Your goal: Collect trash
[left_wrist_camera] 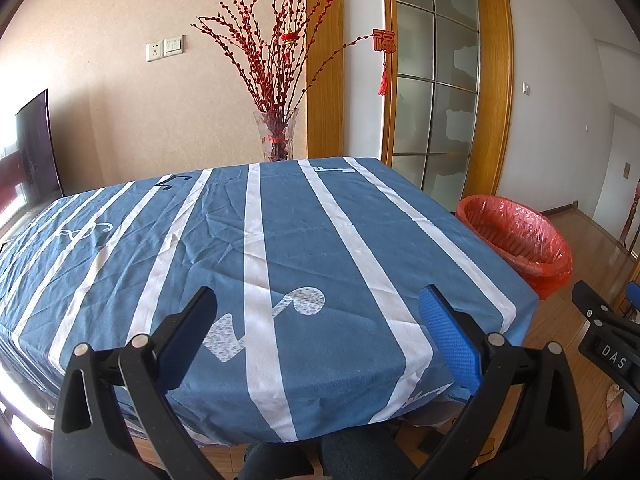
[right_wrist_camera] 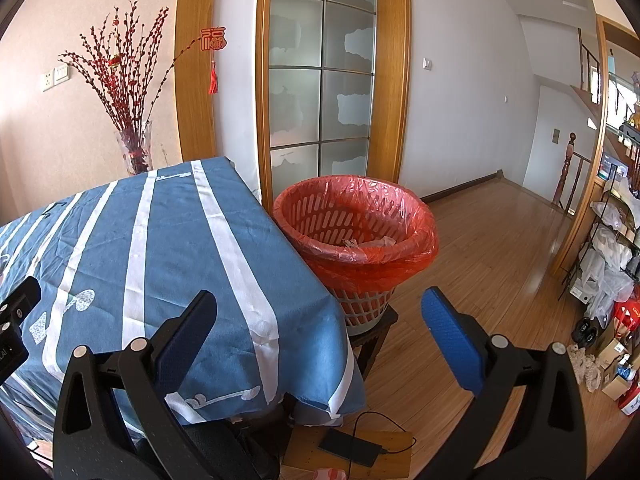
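Both the left gripper (left_wrist_camera: 318,316) and right gripper (right_wrist_camera: 320,316) hover wide apart and empty above the cleared blue striped tablecloth (left_wrist_camera: 280,240), while crumpled trash (right_wrist_camera: 366,243) lies inside the red-lined wastebasket (right_wrist_camera: 354,236), raised on a stool (right_wrist_camera: 374,334) beside the table for easy dropping.

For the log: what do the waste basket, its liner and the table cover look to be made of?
Waste basket: looks like moulded plastic, pale, slotted walls with a matte finish. Liner: thin red plastic film, glossy and crinkled, folded over the rim. Table cover: probably woven cotton-type cloth, matte blue with white stripes, showing creases and a draped edge; the exact fibre cannot be told.
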The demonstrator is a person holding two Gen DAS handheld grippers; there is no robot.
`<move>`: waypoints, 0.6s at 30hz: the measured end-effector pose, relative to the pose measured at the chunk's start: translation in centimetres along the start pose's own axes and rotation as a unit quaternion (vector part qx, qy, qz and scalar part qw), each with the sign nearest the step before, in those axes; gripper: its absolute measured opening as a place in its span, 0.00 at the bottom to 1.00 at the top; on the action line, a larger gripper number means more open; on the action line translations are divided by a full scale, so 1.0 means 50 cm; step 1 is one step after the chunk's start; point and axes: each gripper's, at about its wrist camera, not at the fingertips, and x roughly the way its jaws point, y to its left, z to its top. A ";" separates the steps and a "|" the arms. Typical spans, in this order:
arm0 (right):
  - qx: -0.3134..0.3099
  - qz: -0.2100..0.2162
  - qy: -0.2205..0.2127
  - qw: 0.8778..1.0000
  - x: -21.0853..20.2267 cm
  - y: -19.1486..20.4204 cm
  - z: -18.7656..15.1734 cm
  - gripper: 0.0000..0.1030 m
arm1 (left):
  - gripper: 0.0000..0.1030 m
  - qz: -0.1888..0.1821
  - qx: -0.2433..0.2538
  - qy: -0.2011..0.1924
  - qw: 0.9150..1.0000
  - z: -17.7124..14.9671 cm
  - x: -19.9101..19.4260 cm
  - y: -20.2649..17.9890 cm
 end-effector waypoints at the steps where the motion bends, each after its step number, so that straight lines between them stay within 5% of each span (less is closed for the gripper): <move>1: 0.000 0.000 0.000 1.000 0.000 0.000 0.001 0.98 | 0.96 0.001 0.000 0.000 1.000 0.000 0.000 0.000; 18: -0.001 0.006 0.005 1.000 0.003 -0.002 -0.012 0.98 | 0.96 0.001 0.002 0.008 1.000 0.001 0.007 0.000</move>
